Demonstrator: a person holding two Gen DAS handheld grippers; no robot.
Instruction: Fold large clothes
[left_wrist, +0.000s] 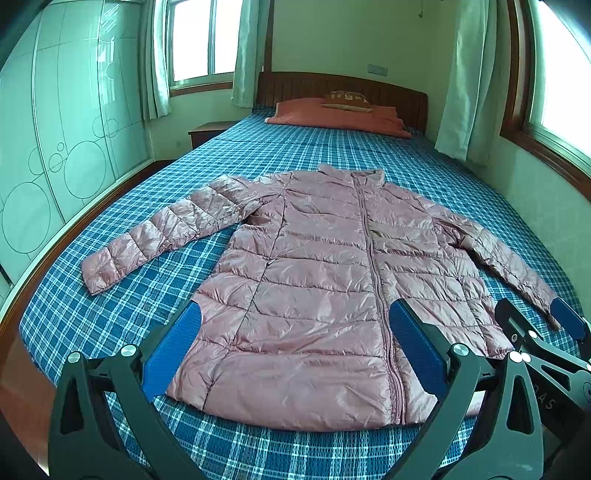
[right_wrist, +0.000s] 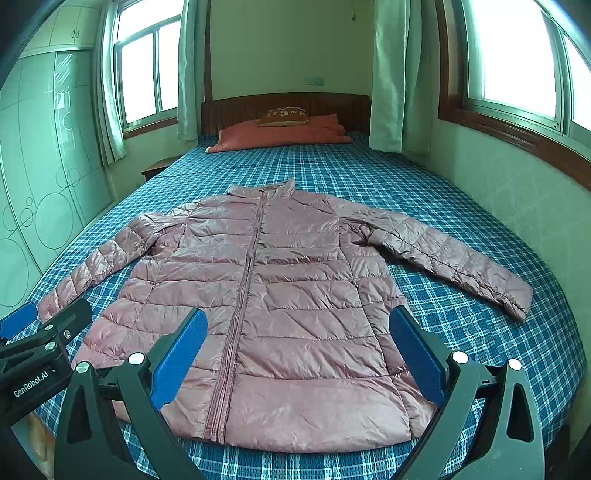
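A pink quilted puffer jacket (left_wrist: 314, 288) (right_wrist: 280, 302) lies flat and zipped on the blue plaid bed (left_wrist: 122, 314) (right_wrist: 461, 325), collar toward the headboard, both sleeves spread outward. My left gripper (left_wrist: 295, 325) hovers open above the jacket's hem, its blue pads (left_wrist: 173, 350) wide apart and holding nothing. My right gripper (right_wrist: 299, 325) is likewise open over the hem with nothing between its blue pads (right_wrist: 417, 354). Each gripper shows at the edge of the other's view: the right one (left_wrist: 543, 332) and the left one (right_wrist: 40, 332).
A red pillow (left_wrist: 340, 116) with a small brown cushion (left_wrist: 347, 100) lies against the wooden headboard (right_wrist: 284, 107). A wardrobe with circle patterns (left_wrist: 62, 140) stands on the left, a nightstand (left_wrist: 210, 133) beside the bed, and curtained windows (right_wrist: 517, 59) on the right.
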